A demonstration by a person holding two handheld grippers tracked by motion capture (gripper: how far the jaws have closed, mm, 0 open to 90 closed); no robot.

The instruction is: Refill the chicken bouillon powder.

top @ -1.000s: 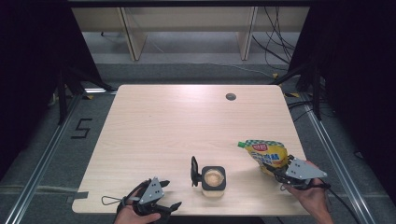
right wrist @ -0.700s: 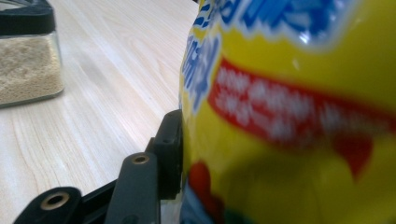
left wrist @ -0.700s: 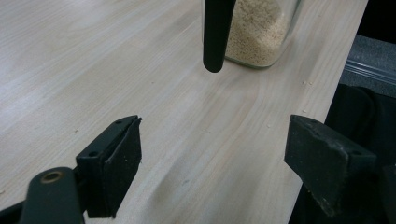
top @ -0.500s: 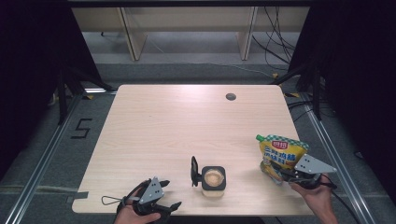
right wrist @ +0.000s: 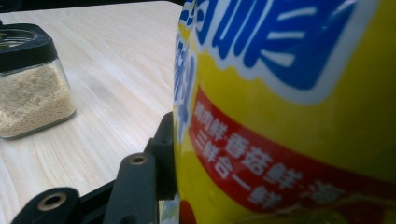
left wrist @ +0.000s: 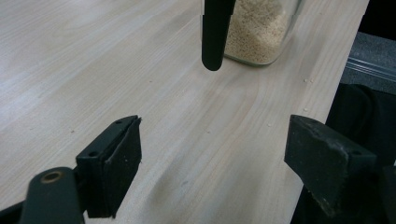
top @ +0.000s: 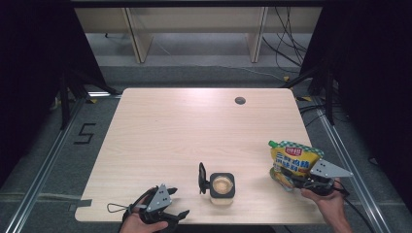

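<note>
A pale wooden table (top: 184, 141) seen from above, with a person's two hands coming in at its near edge, each holding a black two-jaw gripper. At the near right corner the right gripper (top: 291, 175) pinches a yellow pouch (top: 292, 159) printed with blue and red lettering; the pouch stands tilted at the right edge of the table, its green-capped top corner pointing away from the person, its lower end between the jaws. In the right gripper view the pouch (right wrist: 289, 112) sits very close to the camera, and one black jaw presses flat against its left side; the other jaw is hidden behind the pouch. The right hand (top: 326, 203) grips the tool from just off the table's near edge. Near the middle of the near edge stands a small square glass jar (top: 222, 186) with a black rim, filled with fine beige grains, its black lid (top: 201, 177) flipped open and standing upright on the jar's left side. The jar is well apart from the pouch. At the near left corner the left gripper (top: 175, 216) rests low over the table edge, held by the left hand (top: 138, 221), with a thin cable loop trailing to its left. In the left gripper view its jaws are spread wide with nothing between them but bare wood, and the jar (left wrist: 257, 32) with its hanging lid (left wrist: 214, 32) stands ahead of them. A small dark round hole (top: 240, 100) sits near the far right corner of the table
</note>
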